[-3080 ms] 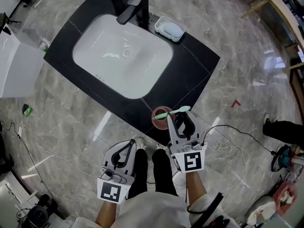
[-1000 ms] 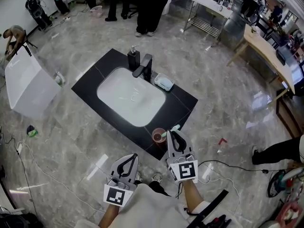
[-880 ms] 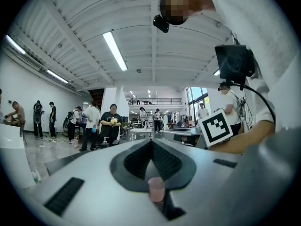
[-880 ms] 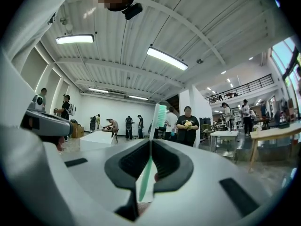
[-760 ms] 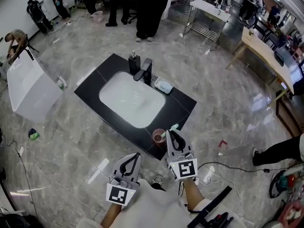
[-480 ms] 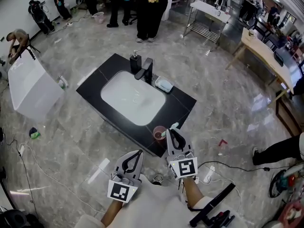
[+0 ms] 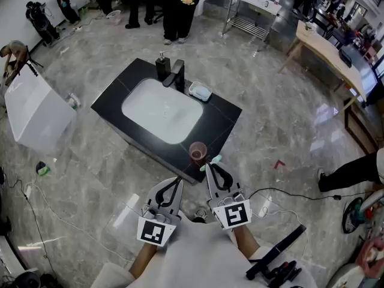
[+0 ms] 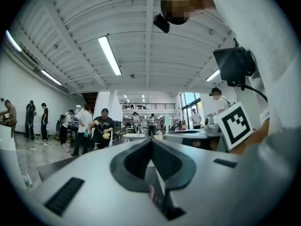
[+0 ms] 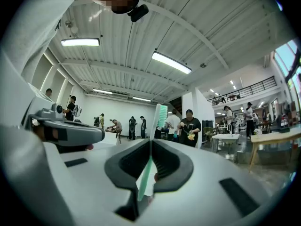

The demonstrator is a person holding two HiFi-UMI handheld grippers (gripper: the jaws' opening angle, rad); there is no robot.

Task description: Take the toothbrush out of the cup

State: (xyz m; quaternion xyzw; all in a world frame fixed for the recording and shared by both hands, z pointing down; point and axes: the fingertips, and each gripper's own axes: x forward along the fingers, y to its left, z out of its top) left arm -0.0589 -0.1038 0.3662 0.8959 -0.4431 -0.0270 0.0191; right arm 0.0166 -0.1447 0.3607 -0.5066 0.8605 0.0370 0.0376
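Just beside pink cup [image 7: 198,151], toothbrush [image 9: 160,117] clamped in right hand-held gripper [image 7: 210,165], left hand-held gripper [image 7: 179,180] closed empty, bystanders [image 7: 174,5] beyond sink [image 7: 162,110].

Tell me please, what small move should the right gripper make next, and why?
Probably bring the toothbrush over the bare black counter beside the cup and lay it down. The right gripper is shut on it, and in the head view it looks clear of the cup.

A black tabletop [image 7: 219,122] stands on the marble floor [image 7: 264,101], with a white basin [image 7: 161,110] sunk into it. At its far edge stand a soap dispenser [image 7: 161,66], a black faucet [image 7: 175,75] and a soap dish [image 7: 200,92]. A pinkish cup [image 7: 197,152] stands upright by the nearest corner.
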